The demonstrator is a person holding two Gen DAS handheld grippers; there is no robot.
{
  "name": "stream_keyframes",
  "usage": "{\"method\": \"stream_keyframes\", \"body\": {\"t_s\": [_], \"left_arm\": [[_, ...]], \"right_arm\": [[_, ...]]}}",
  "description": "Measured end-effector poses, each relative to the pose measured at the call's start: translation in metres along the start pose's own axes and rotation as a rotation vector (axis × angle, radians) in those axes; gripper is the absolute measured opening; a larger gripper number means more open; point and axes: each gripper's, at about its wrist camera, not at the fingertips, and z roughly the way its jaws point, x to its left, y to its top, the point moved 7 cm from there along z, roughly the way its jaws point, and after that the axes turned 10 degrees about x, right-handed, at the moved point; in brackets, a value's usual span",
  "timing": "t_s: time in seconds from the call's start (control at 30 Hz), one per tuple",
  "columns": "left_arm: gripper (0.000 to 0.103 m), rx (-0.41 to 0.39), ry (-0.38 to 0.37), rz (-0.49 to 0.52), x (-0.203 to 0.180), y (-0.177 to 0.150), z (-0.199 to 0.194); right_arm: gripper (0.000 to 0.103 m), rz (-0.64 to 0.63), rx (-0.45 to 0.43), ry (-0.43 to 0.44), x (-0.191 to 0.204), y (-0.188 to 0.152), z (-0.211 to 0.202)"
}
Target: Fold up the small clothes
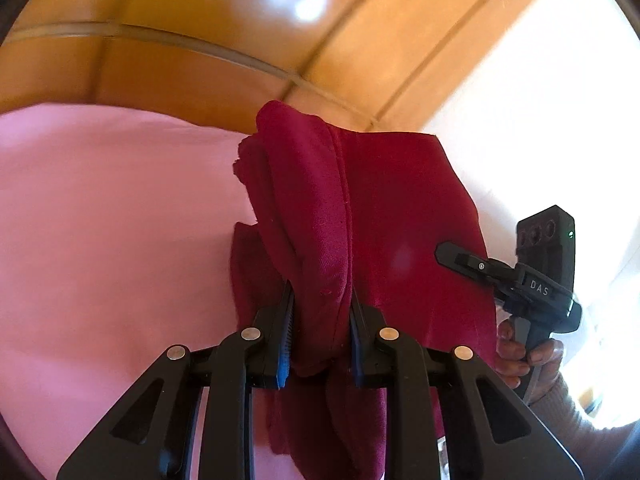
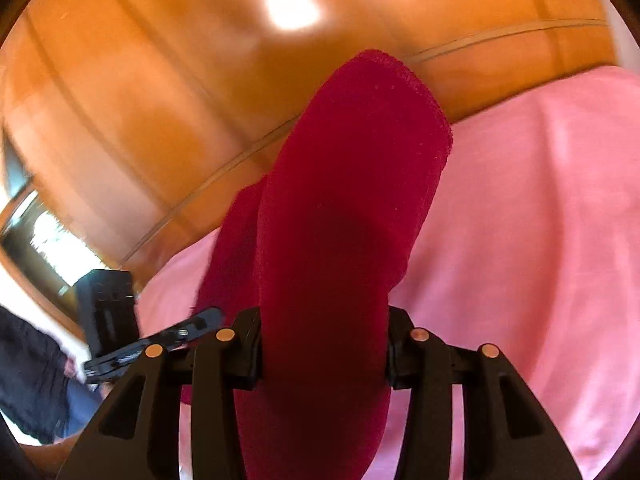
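The dark red garment [image 1: 384, 216] fills the centre of both views, lifted off the pink sheet [image 1: 100, 220]. The left gripper [image 1: 322, 332] and right gripper [image 2: 324, 344] each have fingers clamped on a bunched edge, likely to carry that edge over for a fold.

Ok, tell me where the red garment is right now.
The red garment is clamped in both claws, left claw and right claw, lifted above the pink sheet near the wooden panel.

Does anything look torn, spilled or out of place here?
Nothing stands out. The dark red garment shows no tear and is clamped by both the left hand-held gripper and the right hand-held gripper, above the pink cloth.
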Motion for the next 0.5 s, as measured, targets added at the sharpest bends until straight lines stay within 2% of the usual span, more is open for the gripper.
{"method": "stream_keyframes", "body": {"t_s": [0.07, 0.13, 0.17, 0.23, 0.3, 0.37, 0.4, 0.5], "left_arm": [[0.022, 0.059, 0.046, 0.011, -0.008, 0.003, 0.032], [0.022, 0.163, 0.164, 0.030, -0.008, -0.005, 0.077], [0.022, 0.187, 0.203, 0.042, -0.006, -0.008, 0.090], [0.023, 0.168, 0.253, 0.067, -0.008, -0.012, 0.100], [0.026, 0.149, 0.276, 0.069, -0.011, -0.010, 0.092], [0.028, 0.120, 0.314, 0.083, -0.014, -0.009, 0.081], [0.028, 0.112, 0.314, 0.086, -0.018, -0.018, 0.075], [0.028, 0.080, 0.352, 0.097, -0.022, -0.021, 0.069]], "right_arm": [[0.047, 0.051, 0.012, -0.076, -0.032, -0.005, 0.006], [0.052, 0.101, 0.064, -0.158, -0.062, -0.019, 0.027], [0.062, 0.120, 0.084, -0.198, -0.072, -0.026, 0.036], [0.077, 0.144, 0.062, -0.208, -0.087, -0.035, 0.042], [0.083, 0.170, 0.028, -0.210, -0.087, -0.038, 0.034], [0.083, 0.146, -0.024, -0.277, -0.087, -0.036, 0.018], [0.080, 0.123, -0.057, -0.312, -0.082, -0.034, 0.008], [0.062, 0.067, -0.114, -0.307, -0.056, -0.031, -0.007]]}}
